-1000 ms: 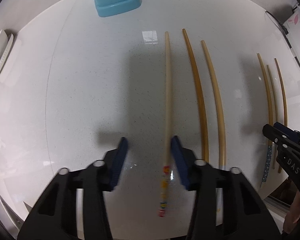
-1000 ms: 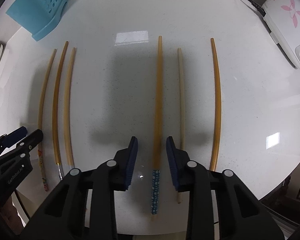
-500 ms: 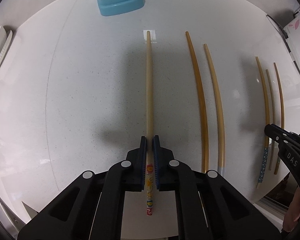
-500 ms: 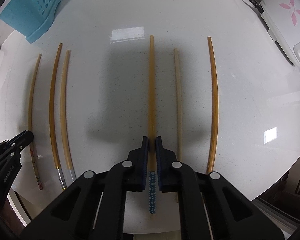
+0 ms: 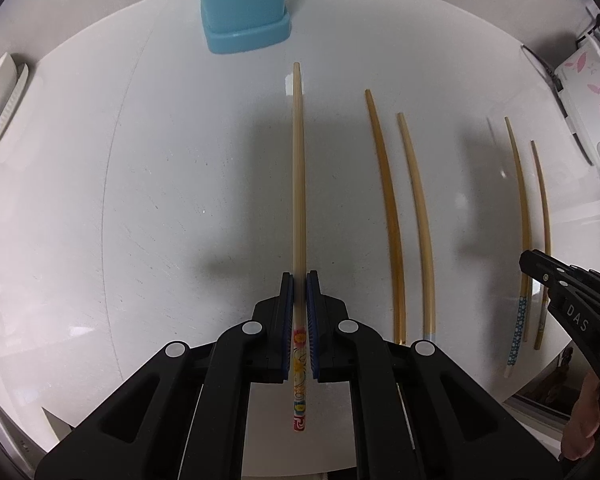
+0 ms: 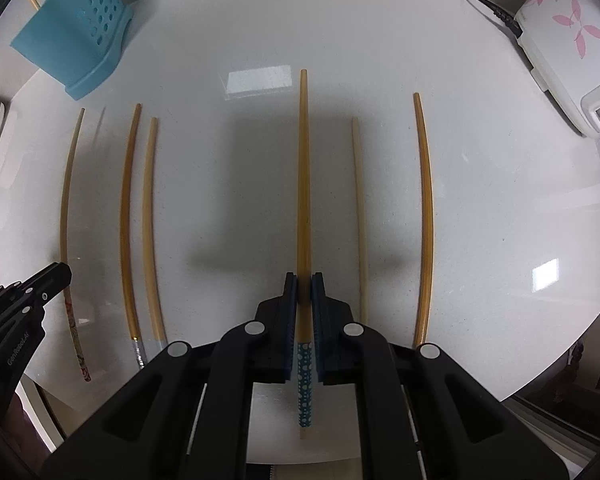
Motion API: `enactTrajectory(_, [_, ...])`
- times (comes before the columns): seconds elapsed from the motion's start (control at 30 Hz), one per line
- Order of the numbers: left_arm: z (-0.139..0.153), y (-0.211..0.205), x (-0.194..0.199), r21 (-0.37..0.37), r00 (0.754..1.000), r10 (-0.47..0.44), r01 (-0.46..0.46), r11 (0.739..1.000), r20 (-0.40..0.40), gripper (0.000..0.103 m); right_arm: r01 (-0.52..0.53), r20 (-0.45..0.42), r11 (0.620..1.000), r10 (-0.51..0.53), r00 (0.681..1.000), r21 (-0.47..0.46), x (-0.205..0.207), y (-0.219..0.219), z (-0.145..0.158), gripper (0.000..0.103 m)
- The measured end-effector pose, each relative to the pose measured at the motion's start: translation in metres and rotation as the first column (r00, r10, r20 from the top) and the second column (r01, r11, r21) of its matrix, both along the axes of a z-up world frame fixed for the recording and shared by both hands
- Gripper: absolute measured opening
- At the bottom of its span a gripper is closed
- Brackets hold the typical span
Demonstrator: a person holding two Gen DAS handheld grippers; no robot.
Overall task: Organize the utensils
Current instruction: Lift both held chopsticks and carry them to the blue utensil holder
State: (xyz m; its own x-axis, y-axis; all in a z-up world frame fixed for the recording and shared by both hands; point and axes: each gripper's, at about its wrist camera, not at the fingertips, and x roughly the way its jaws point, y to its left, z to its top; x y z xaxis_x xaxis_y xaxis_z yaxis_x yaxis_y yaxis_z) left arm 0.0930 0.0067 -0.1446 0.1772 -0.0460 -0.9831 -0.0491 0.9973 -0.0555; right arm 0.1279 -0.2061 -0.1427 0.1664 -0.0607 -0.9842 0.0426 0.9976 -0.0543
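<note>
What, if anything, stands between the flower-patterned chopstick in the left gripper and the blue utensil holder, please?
Nothing visible does. The left gripper is shut on the flower-patterned chopstick, and only bare white table lies between its tip and the blue utensil holder.

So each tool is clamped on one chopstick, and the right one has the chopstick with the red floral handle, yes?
Not quite. The right tool is clamped on the chopstick with the blue dotted handle, as the right wrist view shows. The left tool has the floral-handled chopstick.
</note>
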Motion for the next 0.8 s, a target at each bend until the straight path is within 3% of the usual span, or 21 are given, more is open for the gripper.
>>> enactTrajectory(0.53, [0.061,0.015,-0.015,-0.014,0.989,-0.013,0.015,1.000,0.149,0.006,-0.049,0.187,0.996,0.035,0.982,0.073,-0.039,0.011,0.057,0.007])
enactTrajectory(0.6, [0.069,0.016,-0.015,-0.015,0.986,-0.014,0.017,1.000,0.167,0.006,-0.057,0.207,0.995,0.039,0.978,0.078,-0.017,0.012,0.054,0.007])
enactTrajectory(0.8, [0.082,0.018,0.004,-0.022,0.976,0.000,0.005,1.000,0.217,0.006,-0.091,0.273,0.992,0.065,0.960,0.085,-0.008,0.024,0.073,0.007])
